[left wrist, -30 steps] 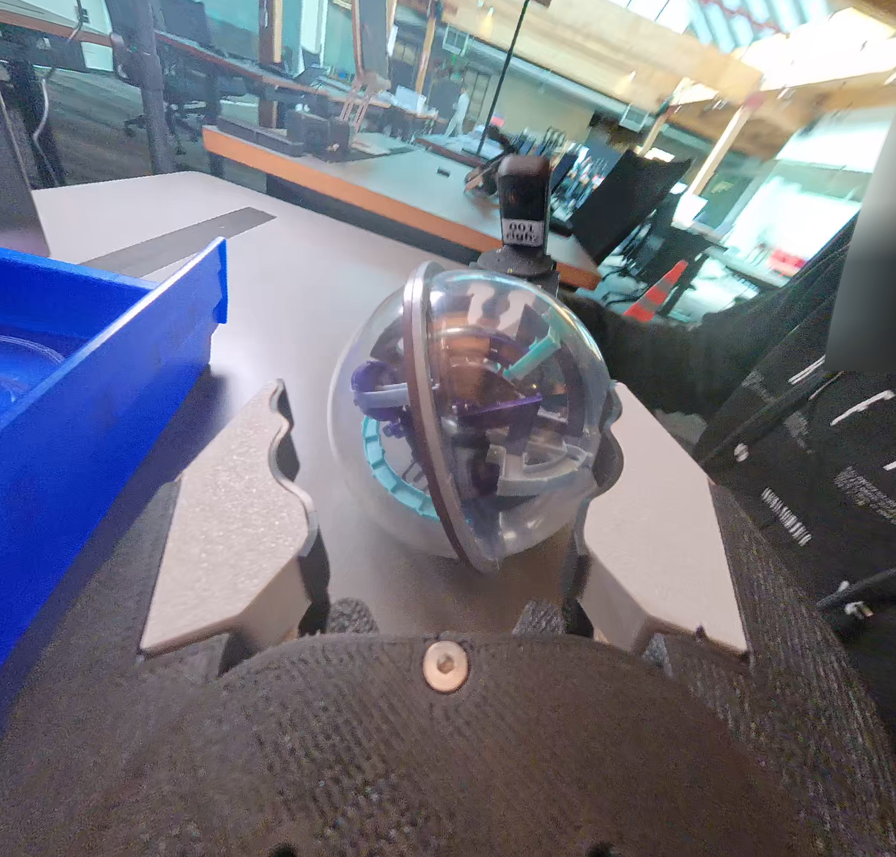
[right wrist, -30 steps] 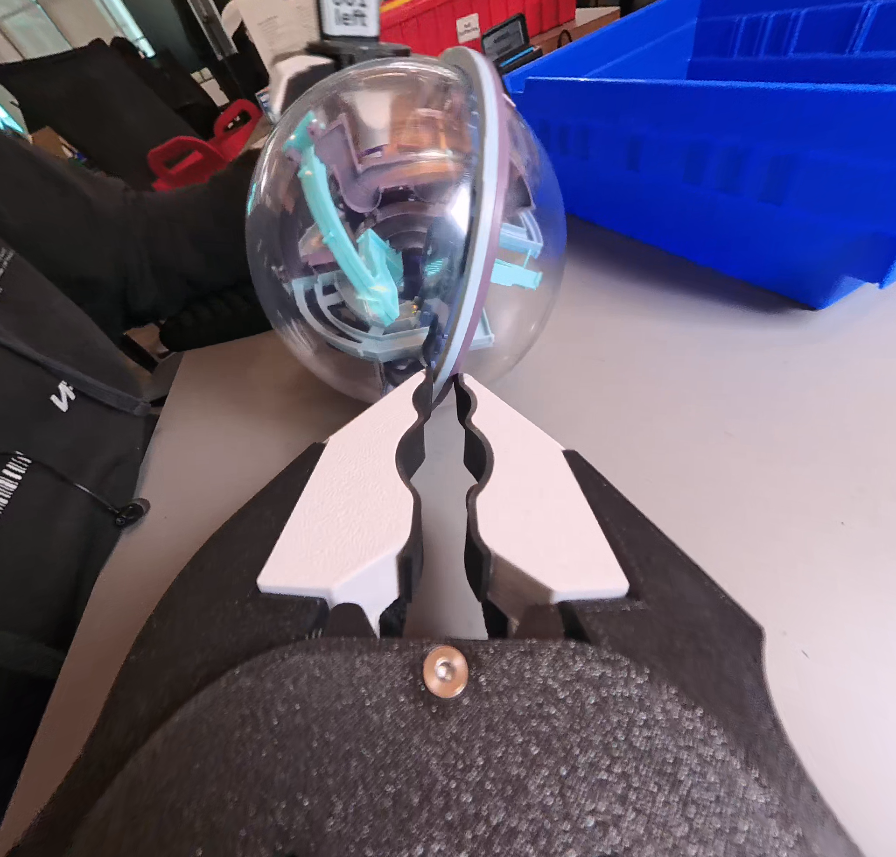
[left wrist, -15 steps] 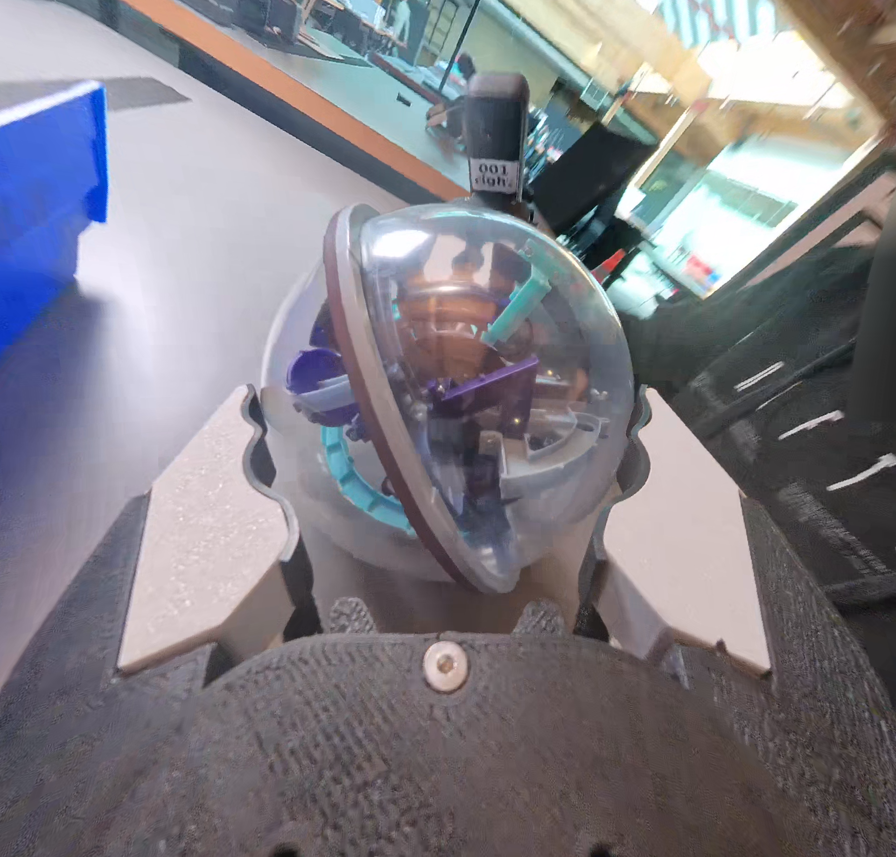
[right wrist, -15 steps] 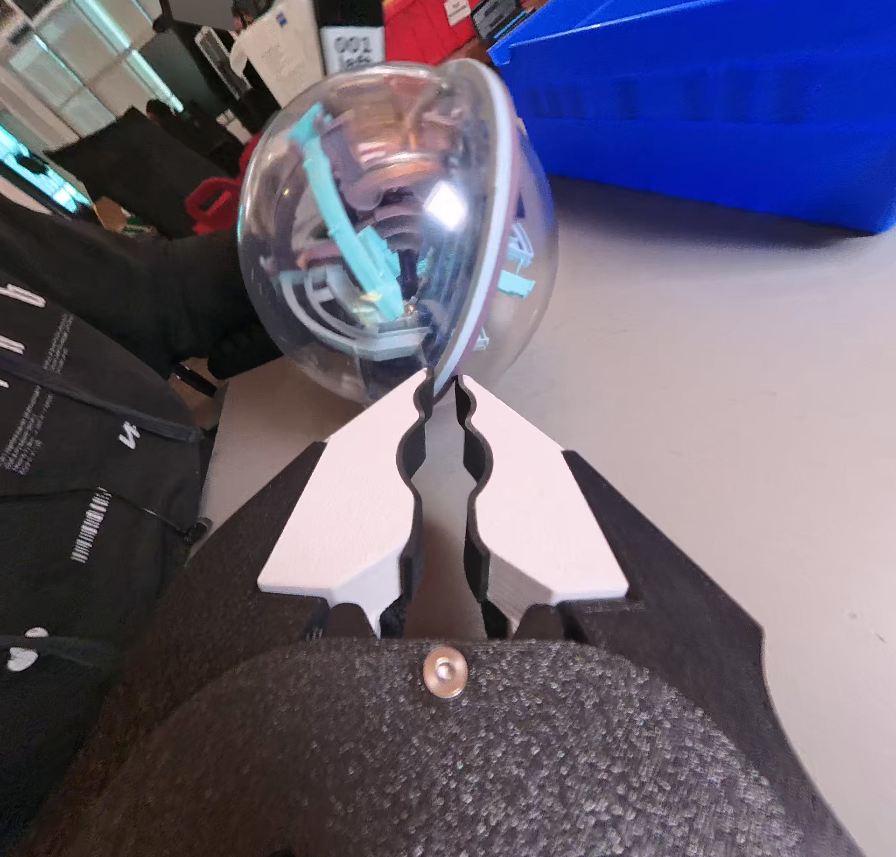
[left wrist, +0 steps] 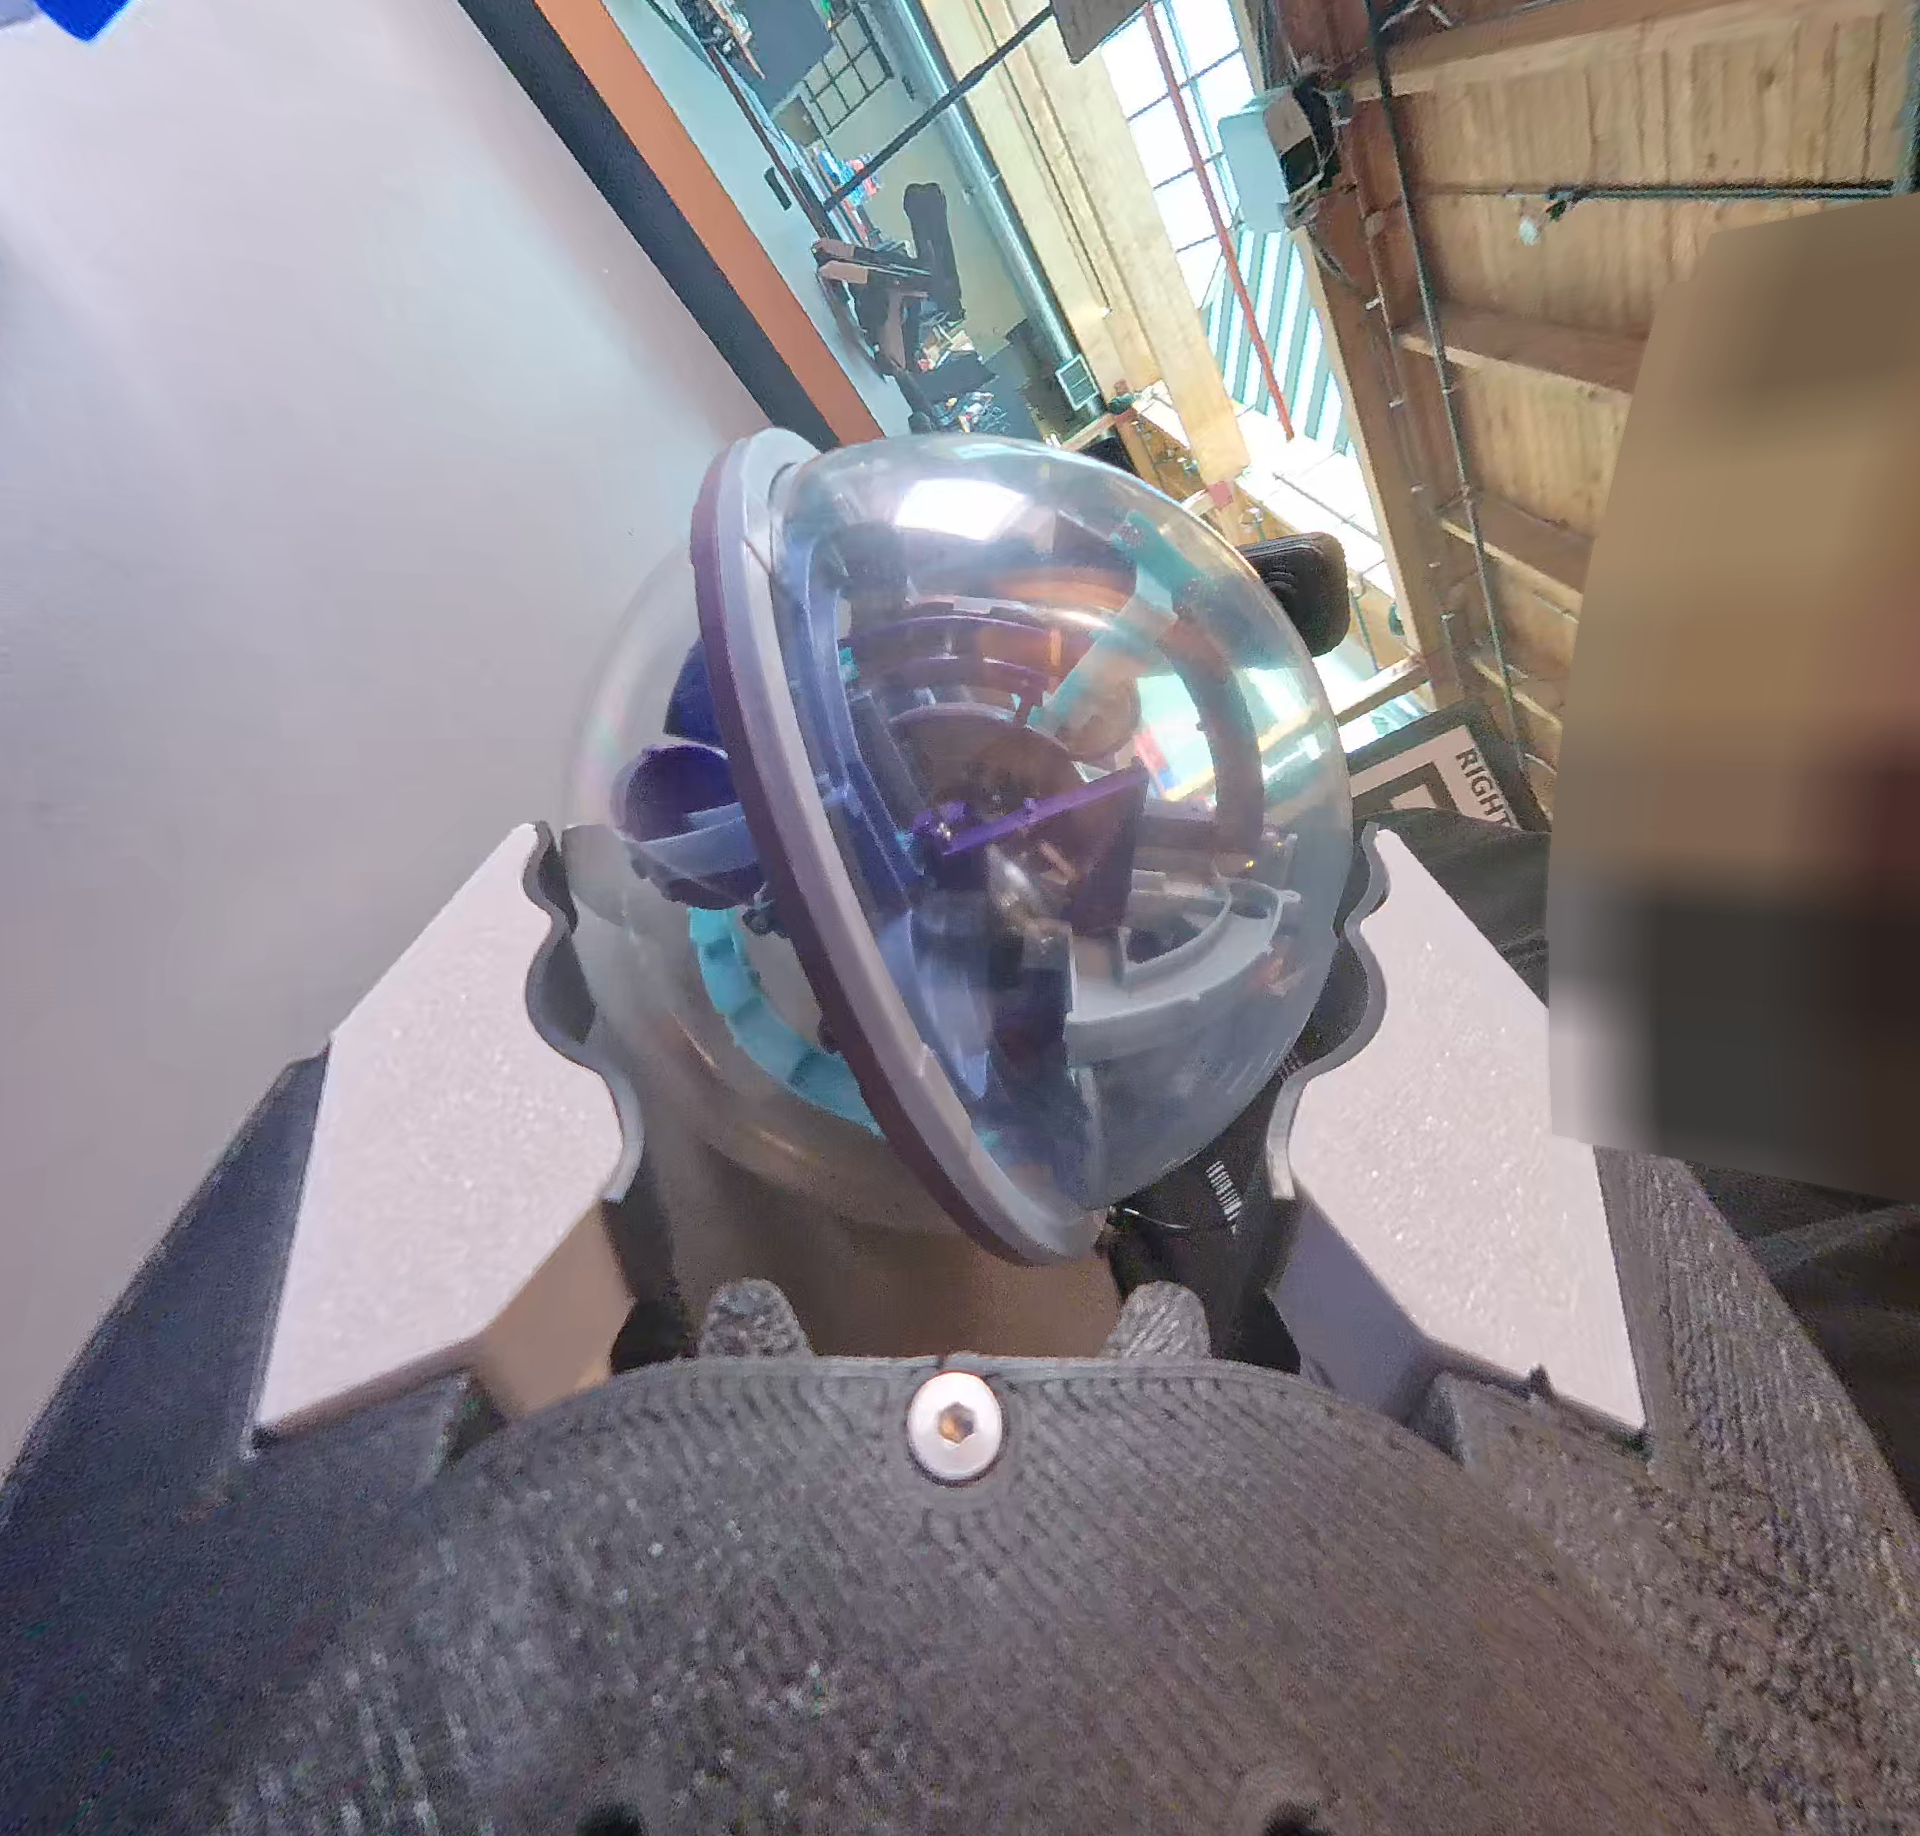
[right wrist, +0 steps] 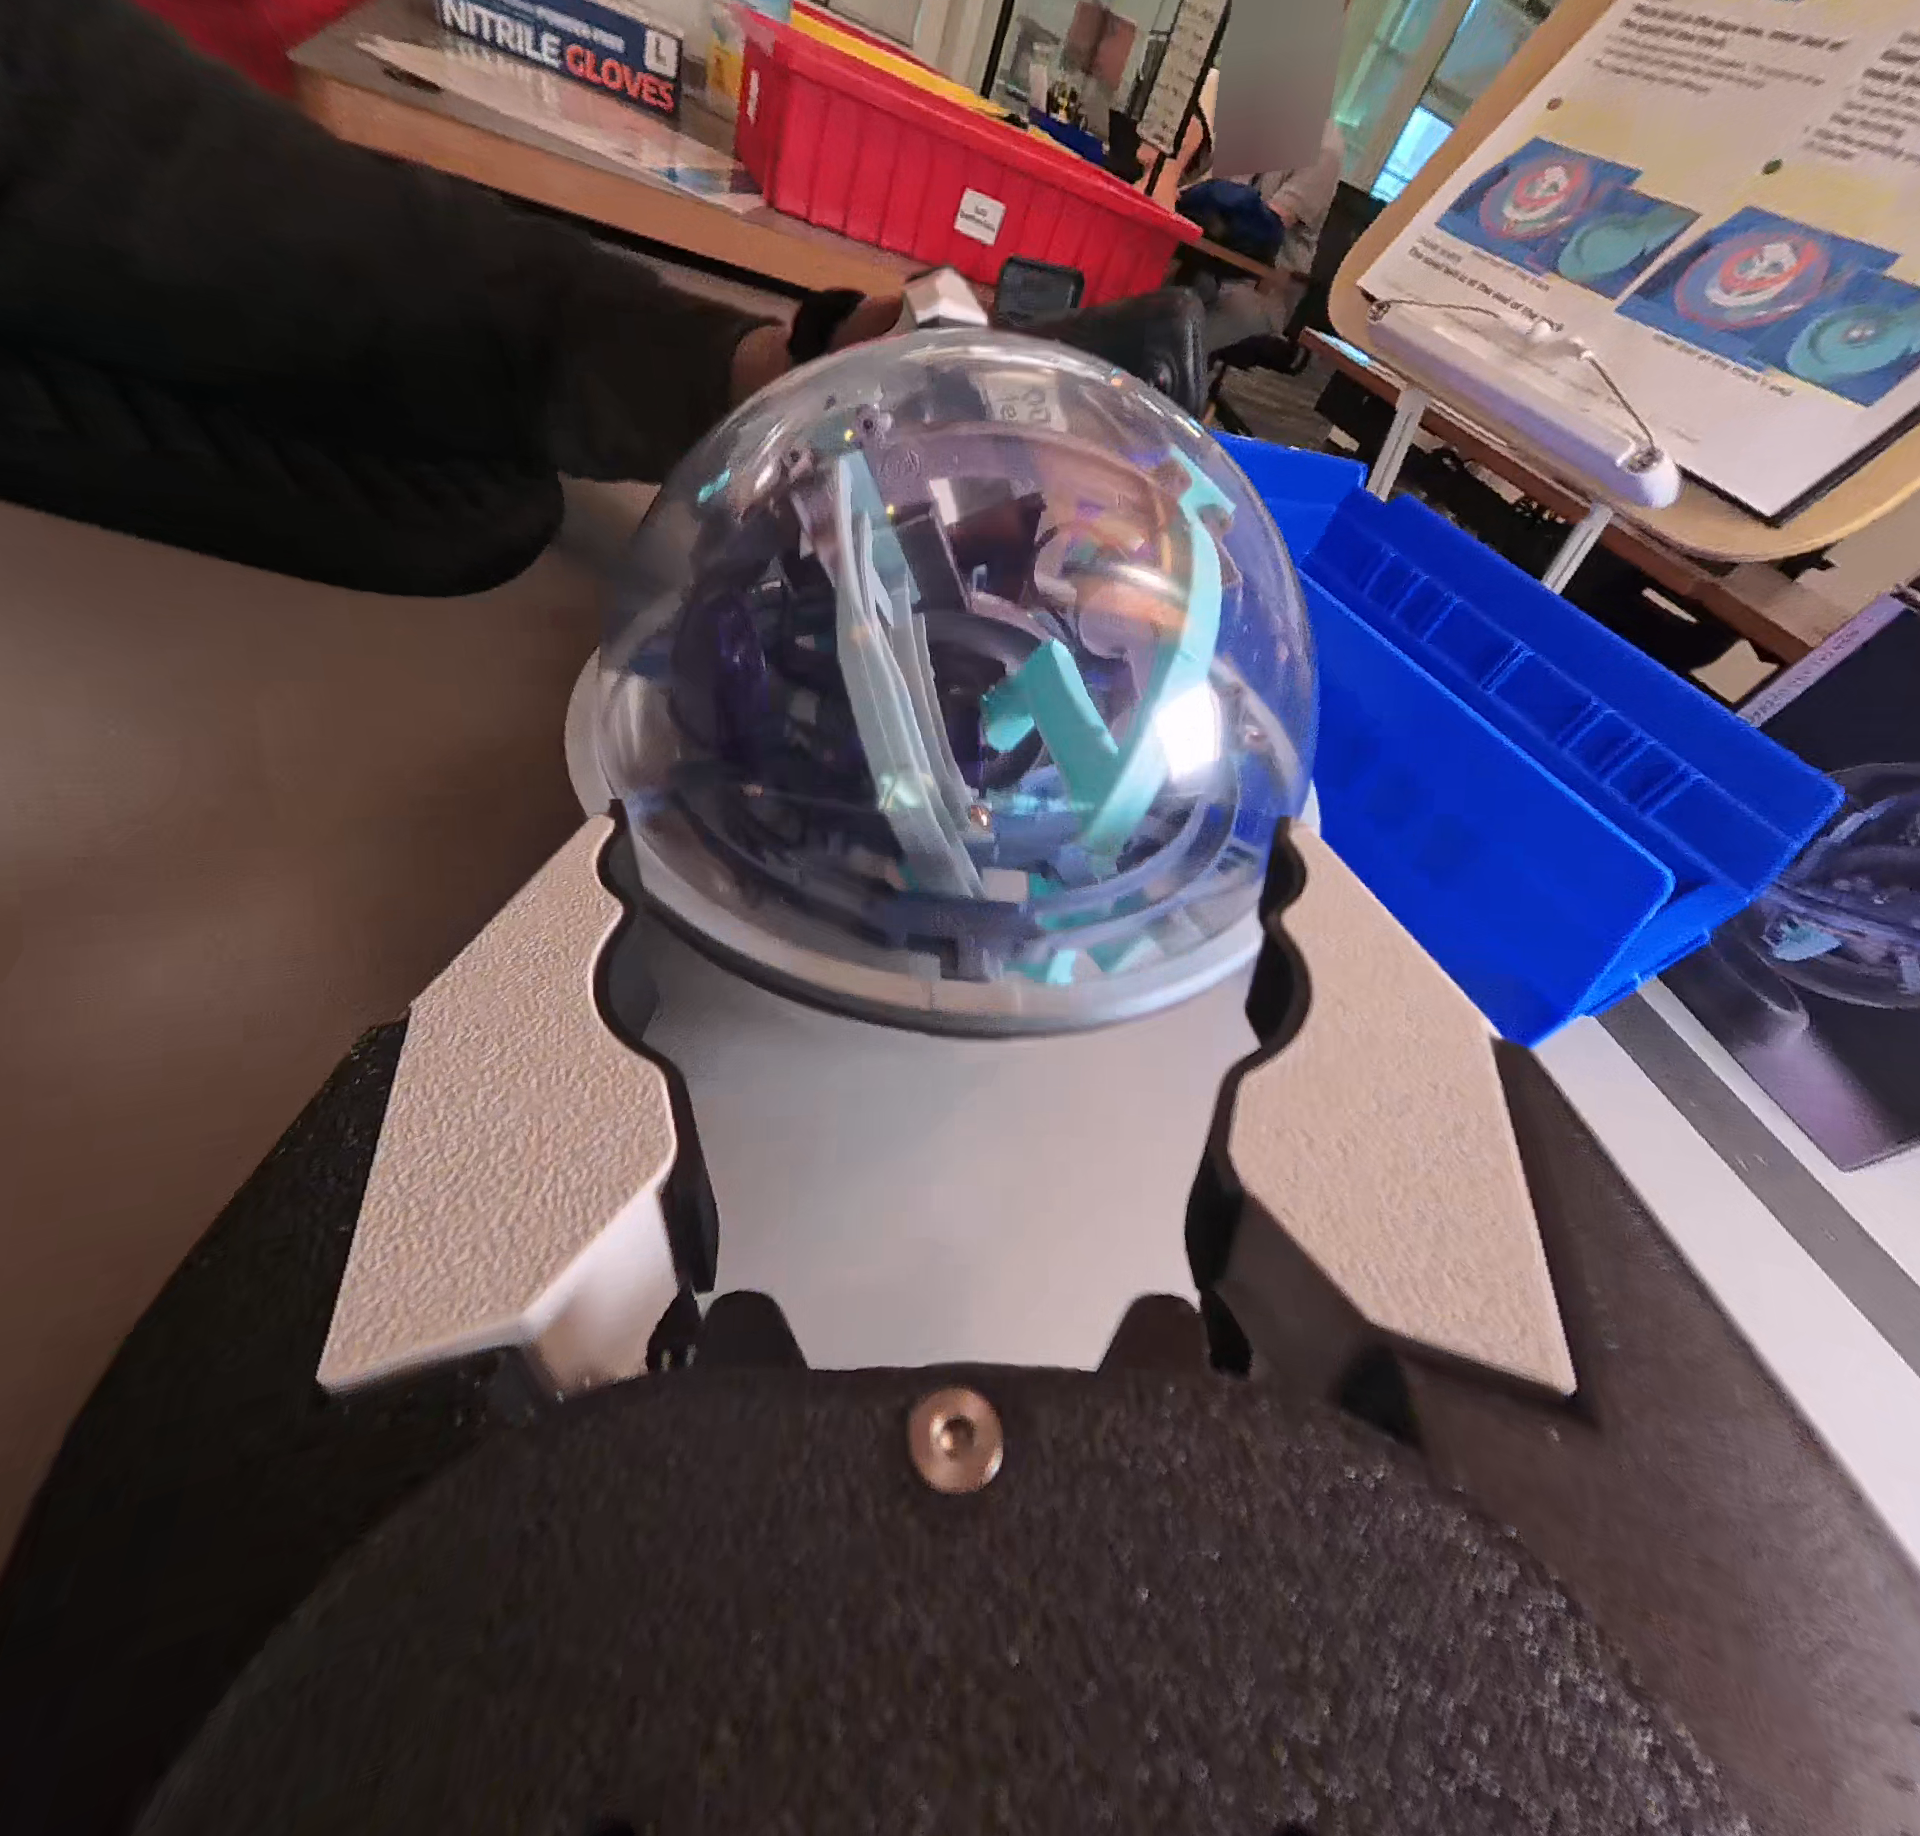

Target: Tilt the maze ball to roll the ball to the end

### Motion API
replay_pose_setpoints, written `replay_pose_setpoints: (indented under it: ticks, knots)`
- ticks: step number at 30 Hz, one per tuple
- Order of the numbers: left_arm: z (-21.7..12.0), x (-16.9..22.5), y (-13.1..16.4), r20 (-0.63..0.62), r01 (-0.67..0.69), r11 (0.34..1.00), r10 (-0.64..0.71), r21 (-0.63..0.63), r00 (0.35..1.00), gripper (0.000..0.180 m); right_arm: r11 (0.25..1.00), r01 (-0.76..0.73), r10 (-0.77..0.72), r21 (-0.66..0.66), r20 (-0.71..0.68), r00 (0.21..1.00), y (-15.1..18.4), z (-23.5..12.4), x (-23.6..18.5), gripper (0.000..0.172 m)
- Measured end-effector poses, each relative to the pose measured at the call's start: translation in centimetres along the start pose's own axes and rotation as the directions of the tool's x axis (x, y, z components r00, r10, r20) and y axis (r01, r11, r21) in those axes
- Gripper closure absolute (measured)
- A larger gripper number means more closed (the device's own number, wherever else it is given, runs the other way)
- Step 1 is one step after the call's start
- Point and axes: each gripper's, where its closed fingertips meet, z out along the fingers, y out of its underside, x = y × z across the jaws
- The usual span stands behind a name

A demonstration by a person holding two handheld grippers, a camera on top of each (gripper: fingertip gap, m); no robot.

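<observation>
The maze ball (left wrist: 966, 830) is a clear sphere with purple, teal and grey tracks and a dark rim. In the left wrist view it sits between my left gripper's (left wrist: 956, 851) fingers. Both pads press its sides and hold it tilted above the grey table (left wrist: 260, 436). In the right wrist view the maze ball (right wrist: 935, 695) shows dome-up with its rim level. My right gripper (right wrist: 945, 841) has spread wide, and its fingertips (right wrist: 613, 851) lie against the dome on both sides just above the rim. Part of the right gripper (left wrist: 1299, 591) shows behind the ball.
A blue bin (right wrist: 1507, 799) stands just right of the ball. Another clear ball (right wrist: 1870, 903) lies on a dark mat at the far right. A red bin (right wrist: 914, 165) and a poster board (right wrist: 1662, 176) stand behind. A person's black sleeve (right wrist: 260, 332) reaches in from the left.
My right gripper let go of the ball's rim, opened wide and now spans the dome. My left gripper closed around the ball, lifted it and rolled it over.
</observation>
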Motion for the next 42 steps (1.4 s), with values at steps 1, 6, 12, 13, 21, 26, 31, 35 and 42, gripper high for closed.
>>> replay_pose_setpoints:
  ticks: [1,6,12,13,21,26,31,35,42]
  knots:
    - [0.1,0.0,0.1,-0.003,0.009,1.0,-0.009,0.0,1.0,0.038,1.0,-0.014,0.014,0.007,-0.005,1.0,-0.1,0.1,0.1,0.053]
    - [-1.1,-0.1,-1.9,0.089,-0.124,0.986,0.114,0.111,0.99,0.037,0.995,-0.092,0.092,0.025,-0.002,0.996,0.1,-0.2,0.6,0.058]
    - [-2.1,2.9,-1.7,0.284,-0.456,0.889,0.43,0.029,0.857,0.039,0.991,-0.132,0.132,0.03,-0.009,0.991,0.2,-0.3,0.9,0.058]
    - [-1.8,3.0,-0.9,0.312,-0.491,0.871,0.474,-0.027,0.824,0.038,0.99,-0.142,0.142,0.028,-0.011,0.99,0.3,-0.2,0.9,0.059]
    - [0.3,0.5,0.2,0.452,-0.609,0.758,0.64,-0.236,0.621,0.038,0.969,-0.247,0.248,0.023,-0.02,0.969,0.9,-0.2,1.6,0.061]
    - [0.2,0.7,0.4,0.426,-0.639,0.728,0.674,-0.248,0.603,0.038,0.976,-0.219,0.219,0.003,-0.02,0.976,1.1,-0.4,1.2,0.065]
    - [-0.6,2.3,1.1,0.321,-0.725,0.639,0.764,-0.257,0.56,0.039,0.986,-0.156,0.159,-0.061,0.045,0.986,1.9,-0.6,-1.0,0.082]
    - [-1.3,3.6,2.0,0.236,-0.753,0.616,0.787,-0.231,0.571,0.04,0.995,-0.047,0.056,-0.091,0.103,0.993,2.3,-0.4,-3.0,0.093]
    - [-2.2,4.2,2.6,0.153,-0.755,0.626,0.78,-0.199,0.606,0.04,0.997,-0.004,0.016,-0.075,0.162,0.987,1.8,-0.4,-4.3,0.098]
